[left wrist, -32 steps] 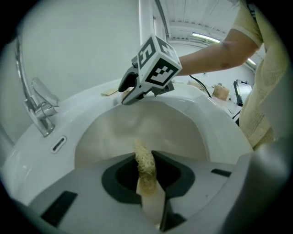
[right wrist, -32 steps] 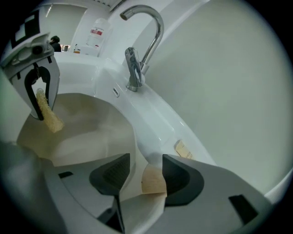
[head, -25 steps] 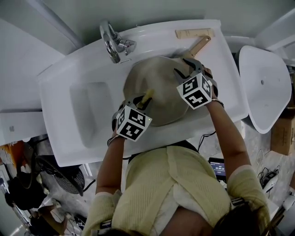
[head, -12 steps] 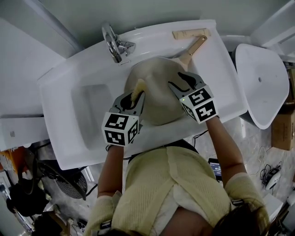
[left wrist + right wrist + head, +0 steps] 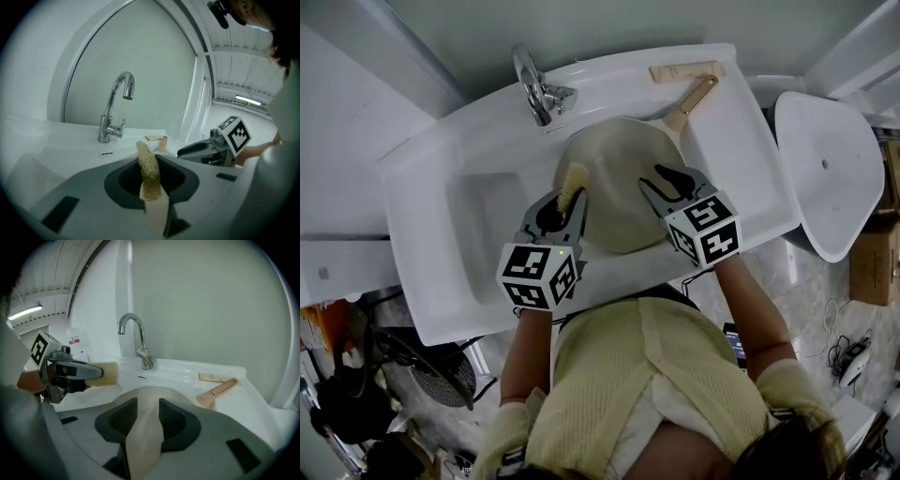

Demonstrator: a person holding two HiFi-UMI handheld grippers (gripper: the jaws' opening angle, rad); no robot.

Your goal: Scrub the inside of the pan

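Pan: beige round pan at the centre of the head view, over the right half of the white sink. Whether its inside faces up cannot be told.

Pan handle: light wooden pan handle points to the upper right of the head view and rests on the sink ledge.

Right gripper: the right gripper sits at the pan's lower right edge. Its own view shows the beige rim running straight up between the two jaws and filling the gap. The jaws have just been closing and are now clamped on the pan's rim.

Left gripper: the left gripper is at the pan's lower left edge. Its jaws are closed on a pale, coarse-fibred scrubber.

Scrubber: it stands up from between the left jaws, its tip over the pan's left edge. Contact with the pan cannot be confirmed.

Tap: a chrome tap is on the sink ledge at the upper left of the pan, apart from both grippers.

Wooden strip: a flat wooden strip lies on the ledge at top right, just beyond the handle's end.

Other fixture: a white oval fixture is at the right edge, apart from the sink.

Person: a person in a pale yellow top fills the lower frame.
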